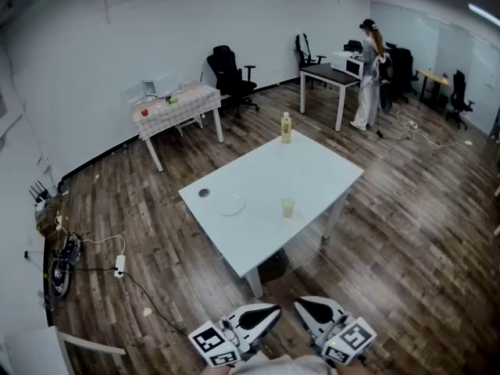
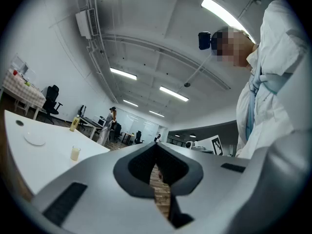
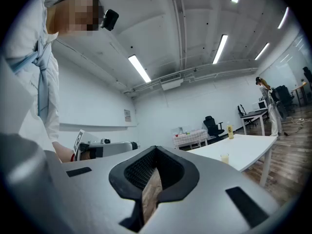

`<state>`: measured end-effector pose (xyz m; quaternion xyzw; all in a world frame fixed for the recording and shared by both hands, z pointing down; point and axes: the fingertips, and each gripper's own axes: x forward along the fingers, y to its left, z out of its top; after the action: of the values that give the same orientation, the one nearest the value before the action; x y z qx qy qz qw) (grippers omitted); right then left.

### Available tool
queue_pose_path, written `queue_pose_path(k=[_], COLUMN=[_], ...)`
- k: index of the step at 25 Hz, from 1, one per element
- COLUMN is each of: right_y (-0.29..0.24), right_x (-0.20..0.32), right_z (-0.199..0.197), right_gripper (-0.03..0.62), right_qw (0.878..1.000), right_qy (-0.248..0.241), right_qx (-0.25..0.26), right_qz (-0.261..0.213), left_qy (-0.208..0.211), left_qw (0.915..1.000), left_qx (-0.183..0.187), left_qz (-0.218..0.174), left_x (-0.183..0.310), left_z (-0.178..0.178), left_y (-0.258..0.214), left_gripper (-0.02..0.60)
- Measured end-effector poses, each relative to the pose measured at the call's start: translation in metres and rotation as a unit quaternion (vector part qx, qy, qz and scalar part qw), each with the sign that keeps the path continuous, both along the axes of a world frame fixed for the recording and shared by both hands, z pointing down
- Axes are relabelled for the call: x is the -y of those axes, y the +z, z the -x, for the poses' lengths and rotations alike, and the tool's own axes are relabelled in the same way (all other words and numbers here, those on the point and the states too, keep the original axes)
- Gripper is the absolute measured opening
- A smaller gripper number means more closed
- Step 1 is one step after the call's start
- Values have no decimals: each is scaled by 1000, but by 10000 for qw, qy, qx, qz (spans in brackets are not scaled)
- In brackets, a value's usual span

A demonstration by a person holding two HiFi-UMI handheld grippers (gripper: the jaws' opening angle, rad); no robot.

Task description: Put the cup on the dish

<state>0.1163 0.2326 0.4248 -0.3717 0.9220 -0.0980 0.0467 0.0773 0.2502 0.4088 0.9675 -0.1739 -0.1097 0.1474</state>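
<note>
A small cup (image 1: 288,207) of pale yellow liquid stands on the white table (image 1: 312,166), to the right of a clear round dish (image 1: 230,205). Both grippers are well short of the table, low at the near edge of the head view. My left gripper (image 1: 269,313) and right gripper (image 1: 304,306) are shut with nothing between their jaws. The left gripper view shows the shut left gripper (image 2: 156,145), with the cup (image 2: 75,153) and the dish (image 2: 35,140) far off at left. Past the shut right gripper (image 3: 156,149), the cup (image 3: 224,158) stands far off at right.
A yellow-labelled bottle (image 1: 286,127) stands at the table's far corner and a small dark disc (image 1: 204,193) lies beside the dish. Behind are a checked-cloth table (image 1: 176,104), a black office chair (image 1: 230,76) and a person (image 1: 367,73) at a desk. Cables (image 1: 117,268) lie on the floor at left.
</note>
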Motion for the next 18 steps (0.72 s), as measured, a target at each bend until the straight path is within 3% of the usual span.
queue_pose_path(k=[14,18], right_y=[2,-12], right_x=[-5,-9], right_z=[1,3], right_gripper=[31,32], right_qw=[10000,9988], right_qy=[-19,-184], right_qx=[12,424], right_qz=[17,-175], left_qy=[22,21], left_qw=[9999,10000], left_qx=[-27,-37], left_qz=[104,85], left_x=[-5,-6], left_z=[-1,-2], left_y=[6,4], left_gripper=[2,2])
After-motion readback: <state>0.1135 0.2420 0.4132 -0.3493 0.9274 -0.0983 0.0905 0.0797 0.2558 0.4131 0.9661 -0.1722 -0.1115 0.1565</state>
